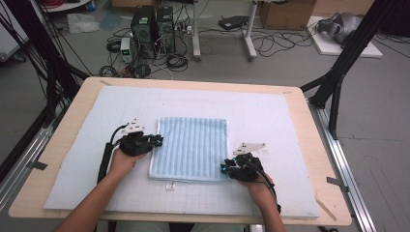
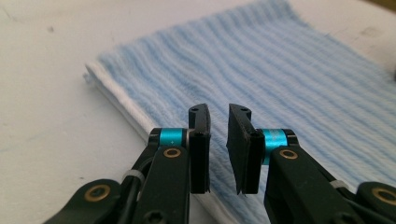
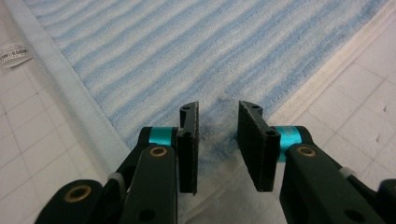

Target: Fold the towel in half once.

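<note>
High view: nearest the camera, the person's forearms come in from the bottom edge, each hand holding a black two-jaw gripper. The right gripper (image 1: 224,168) sits at the near right corner of the folded pale-blue striped towel (image 1: 191,145); in the right gripper view its jaws stand a narrow gap apart above the towel (image 3: 187,60) — nothing pinched between the pads. A small white label (image 1: 170,185) pokes out from the towel's near edge. Farther in, the left gripper (image 1: 159,140) rests at the towel's left edge; the left gripper view shows its jaws also narrowly parted over the white hem (image 2: 126,109), gripping nothing. The towel lies flat near the middle of the white gridded mat (image 1: 270,121) on the light wooden table (image 1: 67,125) — beyond, black computer towers (image 1: 153,26) stand on the floor.
</note>
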{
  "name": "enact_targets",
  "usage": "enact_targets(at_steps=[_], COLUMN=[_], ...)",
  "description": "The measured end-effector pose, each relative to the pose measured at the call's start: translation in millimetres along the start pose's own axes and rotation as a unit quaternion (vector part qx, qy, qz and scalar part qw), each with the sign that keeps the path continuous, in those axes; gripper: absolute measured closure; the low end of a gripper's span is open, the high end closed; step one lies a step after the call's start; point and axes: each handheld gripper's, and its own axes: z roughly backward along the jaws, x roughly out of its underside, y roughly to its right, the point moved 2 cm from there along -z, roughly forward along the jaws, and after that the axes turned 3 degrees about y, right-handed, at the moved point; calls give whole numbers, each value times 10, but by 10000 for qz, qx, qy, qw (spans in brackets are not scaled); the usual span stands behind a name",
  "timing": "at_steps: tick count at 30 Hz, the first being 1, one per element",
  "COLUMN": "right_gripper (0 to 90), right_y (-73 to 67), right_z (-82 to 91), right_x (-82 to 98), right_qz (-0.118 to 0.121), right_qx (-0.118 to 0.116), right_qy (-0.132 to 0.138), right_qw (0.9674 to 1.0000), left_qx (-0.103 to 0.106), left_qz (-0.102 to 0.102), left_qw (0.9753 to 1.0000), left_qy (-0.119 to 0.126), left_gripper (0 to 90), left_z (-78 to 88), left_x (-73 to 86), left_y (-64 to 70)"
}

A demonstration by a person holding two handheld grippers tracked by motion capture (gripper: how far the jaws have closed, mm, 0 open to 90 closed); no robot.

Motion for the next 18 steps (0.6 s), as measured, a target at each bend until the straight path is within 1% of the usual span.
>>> enact_targets(at_steps=[1,2,3,4,5,6,8,9,10,11,12,13,14,15,16,17,18], right_gripper=[688,688,688,688,688,685,645,609,580,554,517,474,431,386,344,308,280], right_y=[4,5,3,4,8,7,4,2,6,12,31,47,67,89,117,147,165], right_z=[1,1,1,3,4,9,19,25,39,67,92,123,151,174,195,212,225], right_x=[-2,-2,-1,1,1,1,0,-2,-4,-12,-26,-44,-65,-85,-102,-116,-124], right_qz=[-8,-7,-6,2,11,20,18,13,-4,-34,-25,-77,-105,-131,-166,-187,-204], right_qx=[-10,-13,-15,-16,-14,-4,13,34,85,150,208,285,412,532,665,791,914], right_qy=[-8,-13,-19,-22,-22,-40,-42,-19,36,147,312,440,538,609,668,695,690], right_qw=[10000,10000,10000,10000,10000,10000,10000,10000,10000,9998,9993,9986,9976,9966,9954,9943,9932], left_qx=[-119,-201,-290,-346,-478,-509,-548,-483,-358,-318,-231,-72,54,161,296,345,432], left_qz=[58,66,1,-114,-366,-390,-352,-244,-124,-98,-88,-82,-80,-166,-378,-569,-692], left_qw=[9998,9995,9993,9990,9976,9974,9972,9981,9992,9994,9994,9991,9984,9972,9950,9926,9903], left_qy=[-163,-225,-247,-274,-330,-336,-380,-309,-121,59,230,421,559,716,875,1014,1121], left_gripper=[791,792,792,790,793,787,725,677,635,600,573,541,516,492,486,489,488], left_z=[-26,-38,-44,-42,-32,-27,17,45,94,143,193,238,278,318,361,389,431], left_x=[-4,-6,-13,-15,-13,-14,-23,-23,-21,-19,-19,-17,-13,-8,5,17,30], left_y=[-13,-21,-25,-23,-14,-9,-24,-38,-56,-67,-74,-80,-81,-82,-83,-76,-67])
